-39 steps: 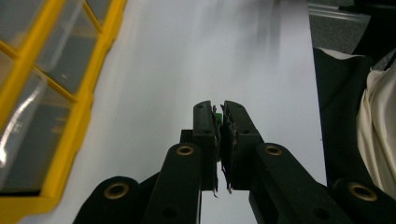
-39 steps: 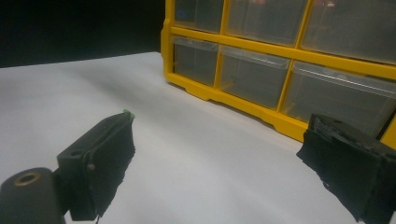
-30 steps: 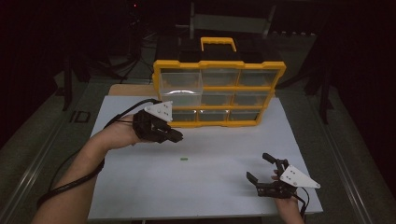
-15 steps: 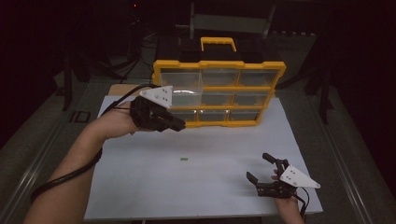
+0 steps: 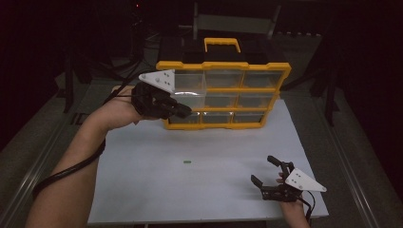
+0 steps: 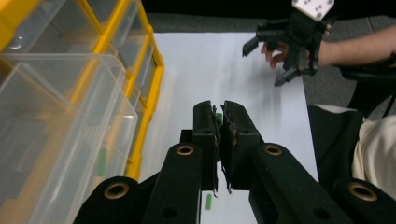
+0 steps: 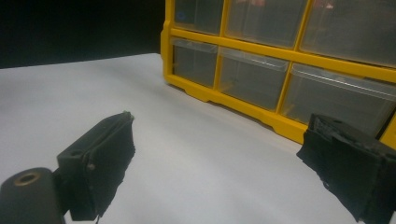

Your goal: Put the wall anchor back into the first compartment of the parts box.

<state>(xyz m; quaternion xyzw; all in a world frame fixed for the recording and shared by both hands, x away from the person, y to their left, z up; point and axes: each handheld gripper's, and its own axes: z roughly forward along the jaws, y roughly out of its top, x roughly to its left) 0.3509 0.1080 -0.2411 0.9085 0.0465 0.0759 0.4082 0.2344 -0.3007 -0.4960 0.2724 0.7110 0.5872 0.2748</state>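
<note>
A small green piece is pinched between the tips of the left gripper, whose jaws are clenched on it with only a sliver of green showing. The gripper is held in the air against the left front of the organizer, level with its middle row of drawers. In the left gripper view one clear drawer stands pulled out just beside the jaws, with a green piece lying inside it. The organizer stands upright, yellow-framed, at the far edge of the white table. A second green piece lies on the table near its middle, well apart from both grippers. The right gripper rests low at the near right corner of the table, jaws released and wide apart, nothing between them.
</note>
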